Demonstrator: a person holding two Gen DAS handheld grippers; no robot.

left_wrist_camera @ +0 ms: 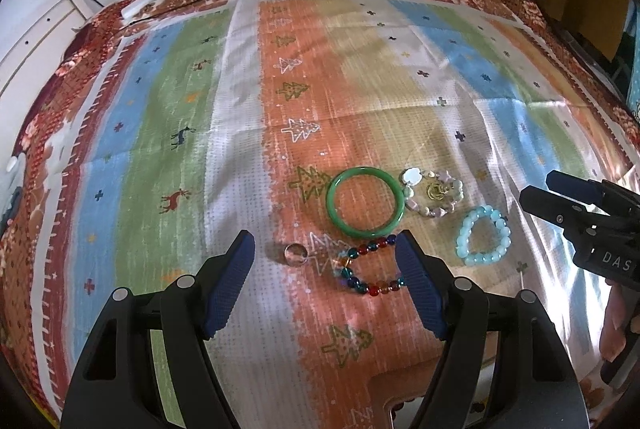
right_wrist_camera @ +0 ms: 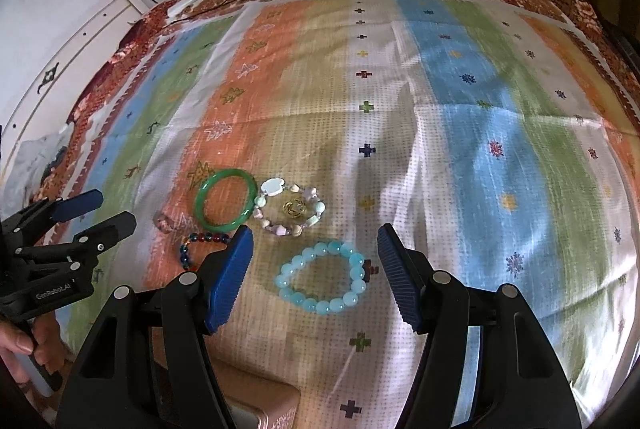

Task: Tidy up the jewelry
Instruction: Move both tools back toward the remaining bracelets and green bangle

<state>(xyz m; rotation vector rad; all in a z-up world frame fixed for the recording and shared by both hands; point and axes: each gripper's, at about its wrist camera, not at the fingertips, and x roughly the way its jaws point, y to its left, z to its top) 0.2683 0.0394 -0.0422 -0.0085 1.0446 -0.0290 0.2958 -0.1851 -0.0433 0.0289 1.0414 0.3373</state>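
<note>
**Jewelry laid out on a striped cloth, both grippers open above it**

Left wrist view: the left gripper (left_wrist_camera: 325,253) hangs over the surface with its blue-padded jaws spread wide and holding nothing. Between the jaws lies a bracelet of multicoloured glass beads (left_wrist_camera: 370,269), its right end close against the right pad; whether it touches is hard to tell. Just left of it sits a small clear round ring (left_wrist_camera: 295,253). Beyond the beads lies a smooth green jade-like bangle (left_wrist_camera: 365,201), flat on the orange stripe of the striped printed cloth (left_wrist_camera: 240,149). To its right, nearly touching, is a bracelet of pale pink and white stone beads (left_wrist_camera: 434,193) with a small gold charm (left_wrist_camera: 435,192) inside its loop. Nearer and further right lies a bracelet of light blue translucent round beads (left_wrist_camera: 484,235). The right gripper (left_wrist_camera: 540,189) enters from the right edge, jaws parted.

Right wrist view: the right gripper (right_wrist_camera: 315,239) has its jaws wide apart and empty, with the light blue bracelet (right_wrist_camera: 322,277) lying flat between them, clear of both pads. Beyond it sit the pink and white bracelet (right_wrist_camera: 291,207) and the green bangle (right_wrist_camera: 226,200), side by side. The multicoloured beads (right_wrist_camera: 202,247) are partly hidden behind the left pad. The left gripper (right_wrist_camera: 112,209) shows at the left edge, open.
</note>
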